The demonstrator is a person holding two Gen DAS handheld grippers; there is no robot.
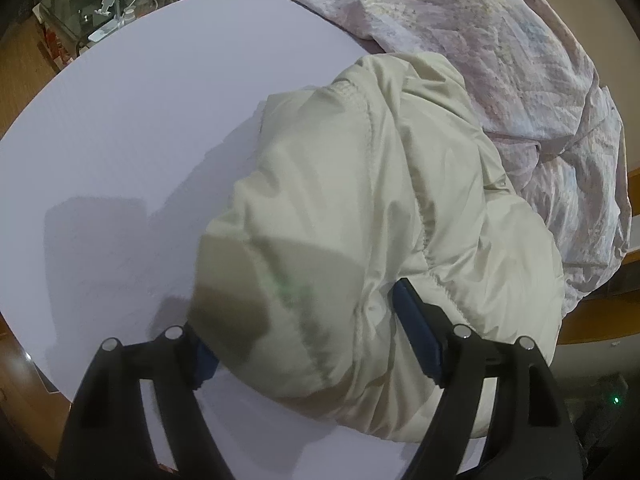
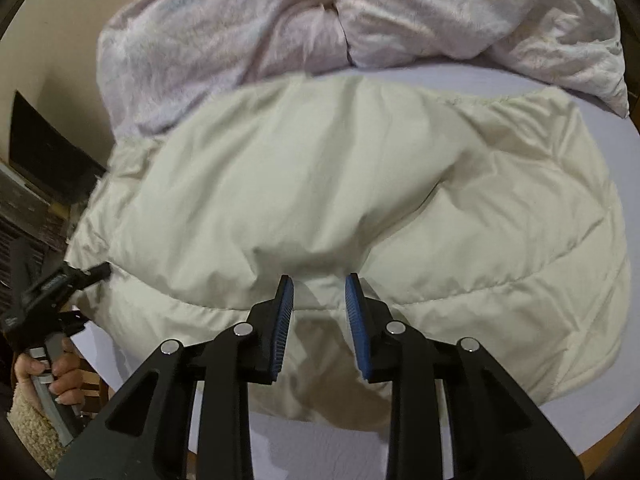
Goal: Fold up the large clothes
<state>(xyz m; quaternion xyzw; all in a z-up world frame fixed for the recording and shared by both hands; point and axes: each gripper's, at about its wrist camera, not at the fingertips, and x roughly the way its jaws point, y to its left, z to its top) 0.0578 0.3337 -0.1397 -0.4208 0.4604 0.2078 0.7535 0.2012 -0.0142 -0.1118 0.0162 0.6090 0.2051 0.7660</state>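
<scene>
A cream puffy jacket lies bunched on a white round table; it also fills the right wrist view. My left gripper is open wide, its blue-padded fingers straddling a bulging fold of the jacket; the left pad is partly hidden by fabric. It also shows at the left edge of the right wrist view, at the jacket's left edge. My right gripper is open, fingers a small way apart, hovering just over the jacket's near middle and holding nothing.
A pale pink patterned duvet is heaped behind the jacket, also in the right wrist view. A cluttered glass shelf stands beyond the table's far left edge. A dark screen stands at left.
</scene>
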